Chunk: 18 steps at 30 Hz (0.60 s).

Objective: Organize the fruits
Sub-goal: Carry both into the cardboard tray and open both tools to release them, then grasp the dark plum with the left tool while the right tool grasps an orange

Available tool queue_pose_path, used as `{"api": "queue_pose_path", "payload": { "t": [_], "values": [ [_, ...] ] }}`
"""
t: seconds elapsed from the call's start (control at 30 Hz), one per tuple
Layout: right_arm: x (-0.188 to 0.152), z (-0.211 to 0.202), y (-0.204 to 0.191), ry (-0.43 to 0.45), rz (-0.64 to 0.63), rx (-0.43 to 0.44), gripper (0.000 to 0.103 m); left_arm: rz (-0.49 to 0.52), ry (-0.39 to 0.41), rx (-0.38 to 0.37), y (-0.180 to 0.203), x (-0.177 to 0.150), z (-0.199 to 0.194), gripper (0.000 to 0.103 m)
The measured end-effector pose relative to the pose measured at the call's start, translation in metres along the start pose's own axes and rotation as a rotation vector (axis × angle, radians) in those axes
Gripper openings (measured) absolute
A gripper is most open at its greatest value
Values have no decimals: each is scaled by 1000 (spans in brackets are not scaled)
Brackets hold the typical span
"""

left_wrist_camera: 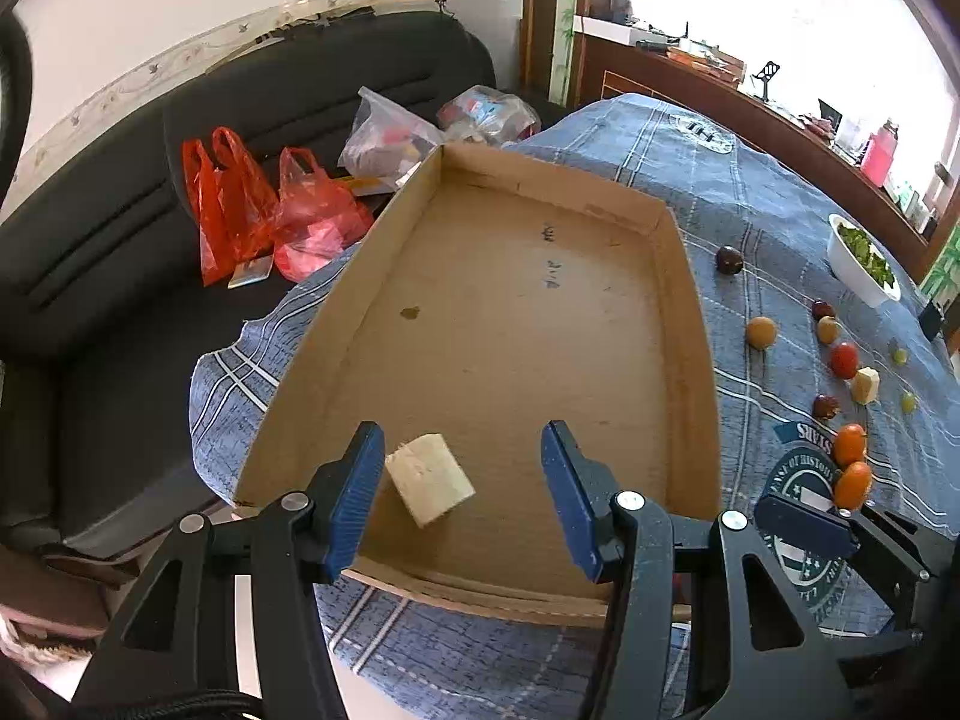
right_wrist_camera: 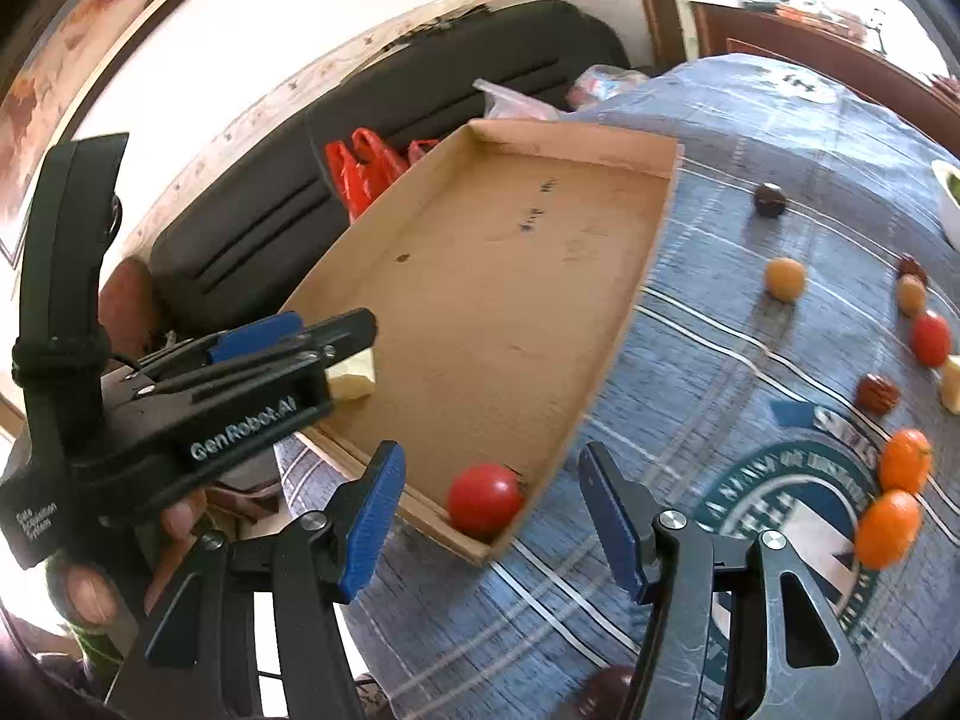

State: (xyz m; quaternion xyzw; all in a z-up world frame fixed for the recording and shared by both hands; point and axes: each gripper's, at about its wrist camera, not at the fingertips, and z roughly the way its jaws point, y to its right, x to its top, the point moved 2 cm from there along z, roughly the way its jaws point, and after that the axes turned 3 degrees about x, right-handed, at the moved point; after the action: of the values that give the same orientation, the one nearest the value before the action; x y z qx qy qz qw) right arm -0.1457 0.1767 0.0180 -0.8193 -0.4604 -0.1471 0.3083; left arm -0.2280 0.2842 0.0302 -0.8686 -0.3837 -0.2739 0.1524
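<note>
A shallow cardboard tray [left_wrist_camera: 690, 324] [right_wrist_camera: 630, 312] lies on the blue checked tablecloth. My left gripper [left_wrist_camera: 462, 492] is open above the tray's near left corner; a pale fruit chunk [left_wrist_camera: 429, 477] [right_wrist_camera: 354, 375] lies on the tray floor between its fingers, close to the left one. My right gripper [right_wrist_camera: 492, 516] is open over the tray's near right corner, where a red tomato [right_wrist_camera: 485, 498] sits inside. Loose fruits lie right of the tray: two orange ones [right_wrist_camera: 888, 525] [left_wrist_camera: 851, 468], a red tomato [right_wrist_camera: 930, 337] [left_wrist_camera: 843, 359], a yellow fruit [right_wrist_camera: 784, 278] [left_wrist_camera: 761, 332], and dark ones [right_wrist_camera: 769, 199] [left_wrist_camera: 728, 259].
A white bowl of greens [left_wrist_camera: 858, 264] stands at the table's far right. A black sofa [left_wrist_camera: 120, 228] with red plastic bags [left_wrist_camera: 252, 204] lies beyond the table's left edge. Another pale chunk [left_wrist_camera: 865, 385] and small green fruits [left_wrist_camera: 908, 401] lie among the loose fruit.
</note>
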Motion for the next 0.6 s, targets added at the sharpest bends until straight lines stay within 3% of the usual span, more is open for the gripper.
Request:
{"api": "queue_pose_path", "payload": {
  "t": [0.6],
  "values": [
    [-50,-86,88,124,201,-99,62,99,21,-74,61,-9,-28,53]
  ]
}}
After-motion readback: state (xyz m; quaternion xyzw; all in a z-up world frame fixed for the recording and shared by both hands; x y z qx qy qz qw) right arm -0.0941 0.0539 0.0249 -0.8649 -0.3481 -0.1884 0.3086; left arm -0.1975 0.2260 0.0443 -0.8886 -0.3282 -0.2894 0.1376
